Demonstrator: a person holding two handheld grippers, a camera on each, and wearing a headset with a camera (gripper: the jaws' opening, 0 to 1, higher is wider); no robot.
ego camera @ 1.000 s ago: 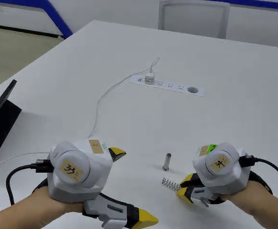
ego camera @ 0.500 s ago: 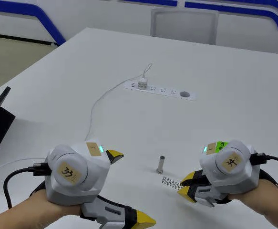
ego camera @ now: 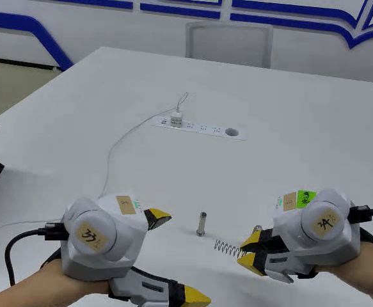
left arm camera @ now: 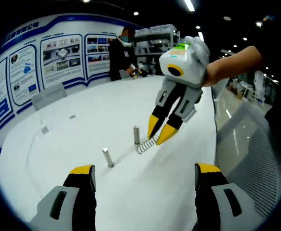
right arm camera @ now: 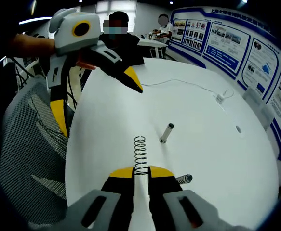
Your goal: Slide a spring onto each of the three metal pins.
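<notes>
Pinching one end of a spring (right arm camera: 140, 154), the right gripper (right arm camera: 141, 172) has its yellow-tipped jaws pressed together on the wire, low over the white counter (ego camera: 301, 141). The rest of the spring sticks straight out in front of the jaws. It is on neither pin; whether its free end touches the counter cannot be told.

A metal pin (ego camera: 202, 224) stands on its end on the counter, just beyond the spring's free end and slightly to one side, apart from it. A second pin (left arm camera: 136, 134) stands just beside the right gripper's jaws, close behind the spring in the left gripper view, and looks upright there. Both pins are bare.

The left gripper (ego camera: 177, 256) is held near the counter's front edge, well apart from the spring and pins. Its jaws are spread wide and hold nothing. In its own view the two yellow tips frame the scene, with the right gripper and spring ahead between them.

Farther back on the counter lies a white power strip (ego camera: 199, 128) with a small plug in it. A thin white cable (ego camera: 119, 137) curves from it toward the left edge. A grey chair (ego camera: 228, 43) stands at the far side.
</notes>
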